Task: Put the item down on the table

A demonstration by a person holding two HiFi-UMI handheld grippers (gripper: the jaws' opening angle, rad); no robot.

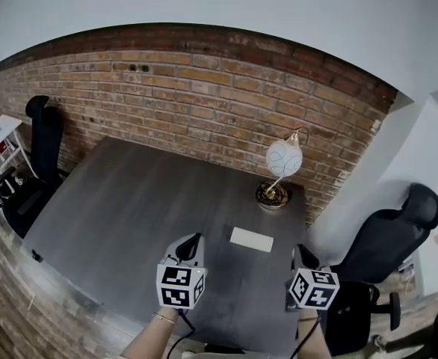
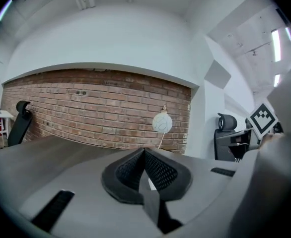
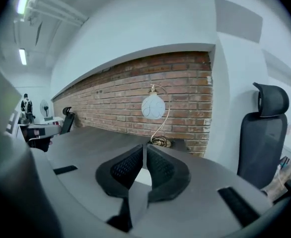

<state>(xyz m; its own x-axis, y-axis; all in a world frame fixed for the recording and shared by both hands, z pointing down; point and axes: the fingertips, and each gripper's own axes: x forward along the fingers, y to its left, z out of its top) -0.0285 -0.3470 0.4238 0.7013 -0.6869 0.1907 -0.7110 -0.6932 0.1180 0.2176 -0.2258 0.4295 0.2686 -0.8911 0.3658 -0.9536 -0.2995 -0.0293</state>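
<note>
Office: grey surface (image 1: 129, 215), black swivel chairs (image 1: 387, 238) at both sides, brick wall (image 1: 204, 88), globe lamp (image 1: 282, 159), ceiling strip lights (image 3: 22, 56).

I see white lamp (image 1: 284, 158) far right by brick wall (image 1: 182, 88). Black chair (image 1: 45, 137) far left, second chair (image 1: 395, 234) near right.

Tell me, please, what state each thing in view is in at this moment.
left gripper: jaws shut, nothing between them.
right gripper: jaws shut, nothing between them.
white flat item: lying flat on the table, ahead of both grippers, untouched.
lamp: upright by the brick wall; lit or not, cannot tell.
left chair: unoccupied.
right chair: unoccupied.
</note>
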